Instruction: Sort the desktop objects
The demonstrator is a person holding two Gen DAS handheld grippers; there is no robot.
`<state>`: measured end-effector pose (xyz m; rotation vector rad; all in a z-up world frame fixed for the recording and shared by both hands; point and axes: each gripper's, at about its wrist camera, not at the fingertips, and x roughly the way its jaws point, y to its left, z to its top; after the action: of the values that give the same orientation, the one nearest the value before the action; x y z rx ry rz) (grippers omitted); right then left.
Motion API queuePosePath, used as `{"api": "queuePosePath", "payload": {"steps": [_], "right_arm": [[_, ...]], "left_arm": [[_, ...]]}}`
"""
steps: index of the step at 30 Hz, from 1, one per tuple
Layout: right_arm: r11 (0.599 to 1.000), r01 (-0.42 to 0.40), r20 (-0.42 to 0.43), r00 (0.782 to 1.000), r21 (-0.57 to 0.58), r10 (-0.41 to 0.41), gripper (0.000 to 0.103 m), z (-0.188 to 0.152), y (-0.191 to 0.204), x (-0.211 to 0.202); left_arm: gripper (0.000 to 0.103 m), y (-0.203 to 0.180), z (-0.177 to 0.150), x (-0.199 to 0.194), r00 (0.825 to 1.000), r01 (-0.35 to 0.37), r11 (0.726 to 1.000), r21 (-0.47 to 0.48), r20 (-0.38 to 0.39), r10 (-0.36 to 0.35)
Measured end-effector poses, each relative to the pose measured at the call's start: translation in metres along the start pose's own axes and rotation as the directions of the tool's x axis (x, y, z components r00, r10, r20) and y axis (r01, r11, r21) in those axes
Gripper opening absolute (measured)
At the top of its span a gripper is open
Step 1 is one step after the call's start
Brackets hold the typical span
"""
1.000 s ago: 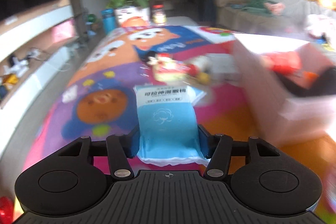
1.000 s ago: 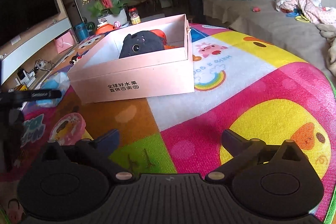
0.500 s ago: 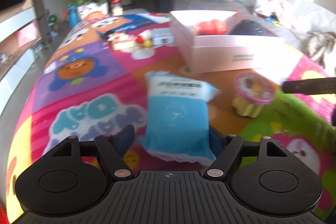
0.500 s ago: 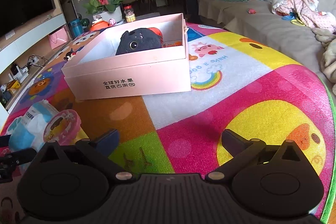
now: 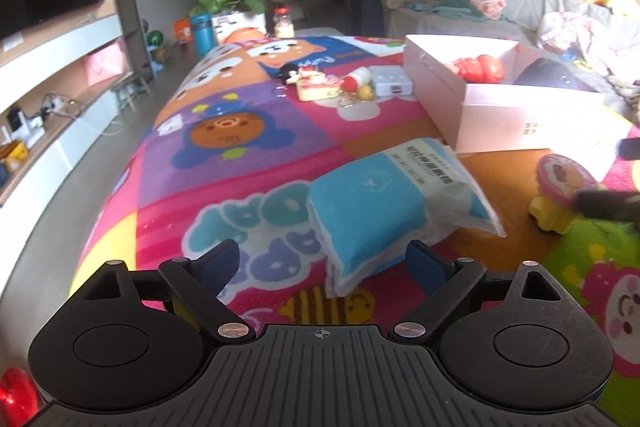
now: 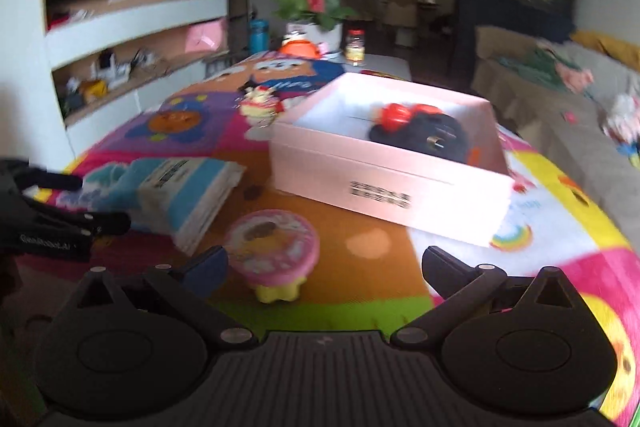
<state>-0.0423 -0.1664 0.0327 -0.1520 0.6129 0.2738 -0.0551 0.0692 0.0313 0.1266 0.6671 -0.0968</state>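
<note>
A blue and white soft pack (image 5: 392,211) lies on the colourful mat, just ahead of my open left gripper (image 5: 326,261), whose fingers no longer touch it. The pack also shows in the right wrist view (image 6: 176,187). A pink round toy on yellow feet (image 6: 274,251) stands between the fingers of my open right gripper (image 6: 326,267), near the left finger; it also shows in the left wrist view (image 5: 564,187). The pink box (image 6: 392,183) holds a black plush (image 6: 432,135) and a red toy (image 6: 394,113).
Small toys, a bottle and a white case (image 5: 390,85) lie in a cluster left of the box (image 5: 520,115). A flower pot (image 5: 236,3) stands at the mat's far end. A TV shelf runs along the left, a sofa on the right.
My left gripper opened and let the blue pack go onto the mat. My right gripper swung left and closer to the pink round toy, which now sits between its fingers.
</note>
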Motion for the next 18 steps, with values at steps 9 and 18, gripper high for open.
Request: {"api": "queuePosePath", "payload": {"steps": [9, 18], "right_arm": [[0.999, -0.036, -0.073, 0.997, 0.034, 0.039, 0.056, 0.000, -0.004, 0.011], [0.994, 0.046, -0.078, 0.996, 0.096, -0.039, 0.056, -0.015, -0.039, -0.025]], "left_arm": [[0.097, -0.005, 0.020, 0.012, 0.984, 0.164, 0.981, 0.104, 0.054, -0.170], [0.098, -0.016, 0.028, 0.038, 0.928, 0.370, 0.928, 0.042, -0.054, -0.368]]}}
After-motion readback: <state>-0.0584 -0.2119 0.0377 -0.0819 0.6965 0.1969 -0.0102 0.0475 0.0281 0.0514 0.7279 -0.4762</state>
